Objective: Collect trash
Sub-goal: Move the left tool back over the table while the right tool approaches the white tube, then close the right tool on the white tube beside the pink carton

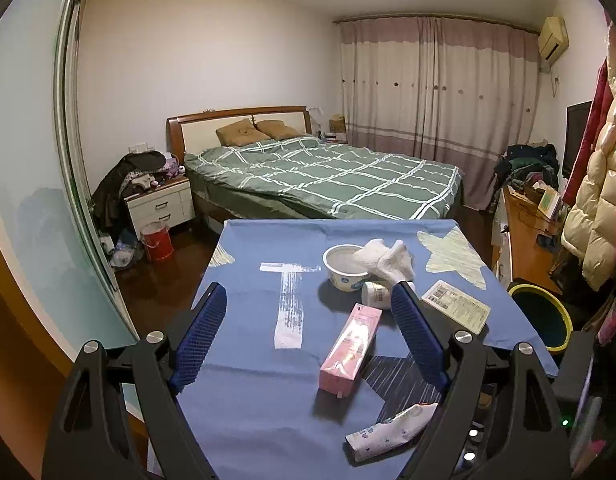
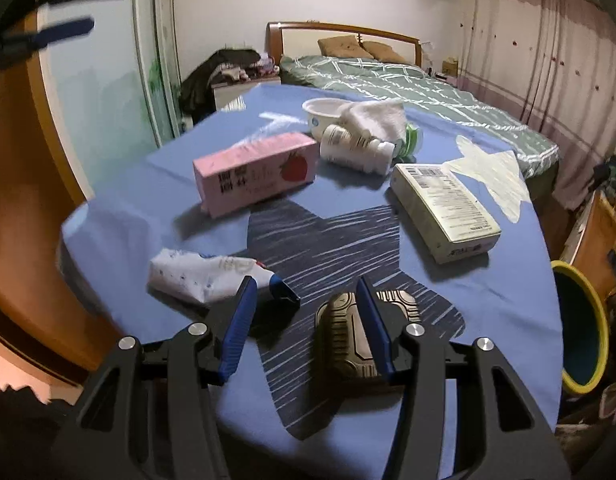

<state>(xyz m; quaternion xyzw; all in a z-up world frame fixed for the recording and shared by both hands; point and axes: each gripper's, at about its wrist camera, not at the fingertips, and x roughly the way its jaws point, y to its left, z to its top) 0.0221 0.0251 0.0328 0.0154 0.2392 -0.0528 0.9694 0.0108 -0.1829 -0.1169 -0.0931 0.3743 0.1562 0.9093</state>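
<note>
On the blue tablecloth [image 1: 243, 400] lie a pink strawberry carton [image 1: 348, 348], a crumpled white tube with a dark cap [image 1: 388, 430], a white bowl [image 1: 340, 276], a white cloth [image 1: 388, 260], a small white bottle [image 1: 376, 293] and a flat white box [image 1: 456, 306]. My left gripper [image 1: 308, 292] hovers open above the cloth, the carton lying below its jaws and untouched. My right gripper [image 2: 305, 286] stands open low over the near table edge. The tube [image 2: 203, 272] lies by its left finger, and a brown ridged case [image 2: 340, 336] lies partly behind its right finger. Nothing is gripped.
A dark bin with a yellow rim [image 1: 564, 312] stands on the floor right of the table, also in the right wrist view as the bin [image 2: 600, 320]. Behind are a green-checked bed [image 1: 328, 176], a nightstand piled with clothes [image 1: 155, 204], a red bucket [image 1: 157, 244] and hanging coats [image 1: 600, 184].
</note>
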